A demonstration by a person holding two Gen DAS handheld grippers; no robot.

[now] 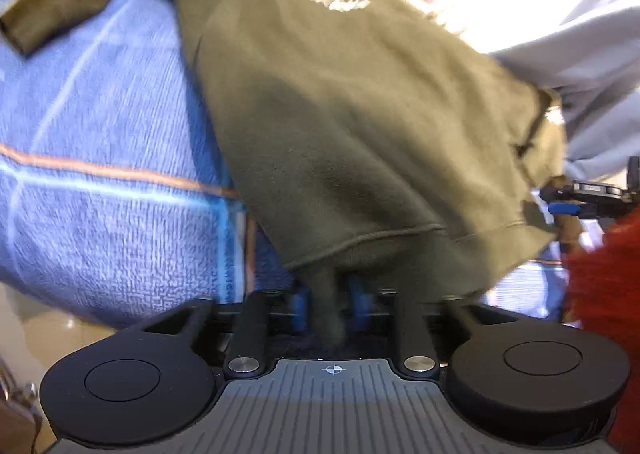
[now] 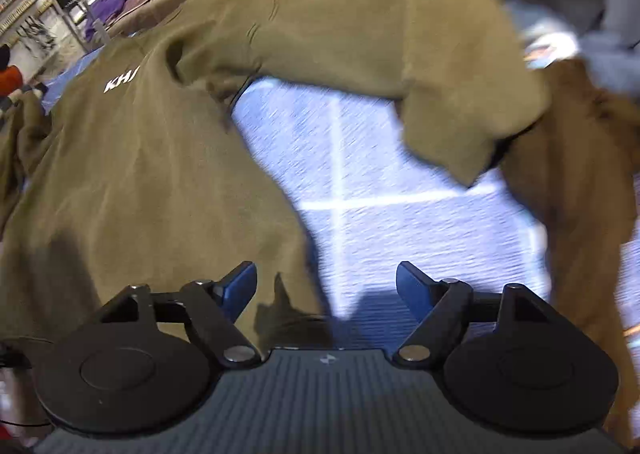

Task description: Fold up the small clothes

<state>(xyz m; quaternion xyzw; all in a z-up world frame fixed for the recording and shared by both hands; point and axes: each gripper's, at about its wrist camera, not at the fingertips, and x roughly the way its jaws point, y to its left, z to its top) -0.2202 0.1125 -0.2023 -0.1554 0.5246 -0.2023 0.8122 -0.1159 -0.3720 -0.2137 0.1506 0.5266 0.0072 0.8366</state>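
Early fold of the olive shirt (image 1: 352, 126), spread on the blue-covered surface (image 1: 100, 214): left tool (image 1: 332, 306) clamped on its hem; right tool (image 2: 326, 286) agape, empty, beside the cloth; next, presumably, a second grip.

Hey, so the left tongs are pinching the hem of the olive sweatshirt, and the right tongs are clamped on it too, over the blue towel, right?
Not quite. The right tongs are open, gripping nothing; the right wrist view shows their blue fingertips spread wide above the blue towel. The rest holds: the left tongs pinch the hem of the olive sweatshirt.
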